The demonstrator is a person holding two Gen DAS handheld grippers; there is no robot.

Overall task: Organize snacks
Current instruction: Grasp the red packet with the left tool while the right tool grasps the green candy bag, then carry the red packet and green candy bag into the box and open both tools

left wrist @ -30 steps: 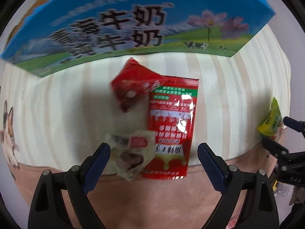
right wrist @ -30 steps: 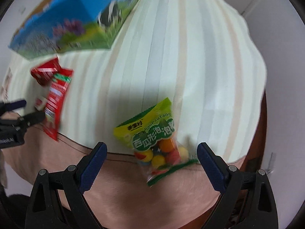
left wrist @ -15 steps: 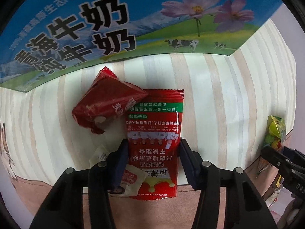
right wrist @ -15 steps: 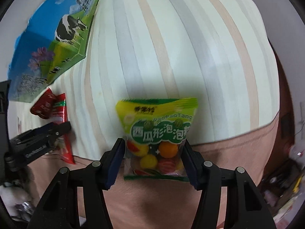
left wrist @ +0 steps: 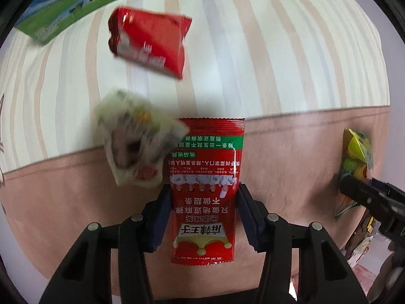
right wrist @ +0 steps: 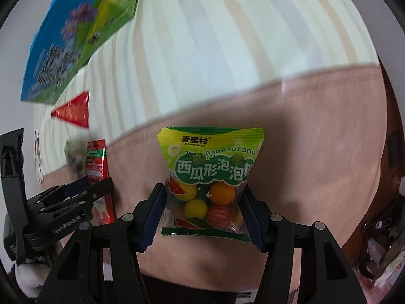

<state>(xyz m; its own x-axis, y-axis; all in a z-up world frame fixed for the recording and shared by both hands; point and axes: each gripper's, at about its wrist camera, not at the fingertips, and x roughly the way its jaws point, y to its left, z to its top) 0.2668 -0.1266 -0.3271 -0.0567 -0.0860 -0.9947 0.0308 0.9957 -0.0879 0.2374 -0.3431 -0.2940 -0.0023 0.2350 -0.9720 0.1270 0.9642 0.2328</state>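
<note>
My left gripper point(left wrist: 203, 217) is shut on a long red snack packet point(left wrist: 205, 177), its blue pads pressing both side edges. In the right wrist view that packet point(right wrist: 97, 167) hangs from the left gripper point(right wrist: 83, 197) at the left. My right gripper point(right wrist: 205, 215) is shut on a green bag of coloured gum balls point(right wrist: 210, 167), also seen in the left wrist view as the green bag point(left wrist: 357, 152) at the far right. A blurred pale packet point(left wrist: 136, 141) sits beside the red one. A crumpled red packet point(left wrist: 149, 40) lies on the striped cloth.
A blue and green milk carton box point(right wrist: 76, 40) stands at the back left of the striped cloth point(right wrist: 227, 38). The cloth's pink border point(right wrist: 303, 139) lies under both held packets. Clutter shows beyond the table edge at the lower right point(right wrist: 379, 240).
Both grippers went from wide open to shut on their packets, then drew them back from the stripes over the pink border. The pale packet shifted and is blurred.
</note>
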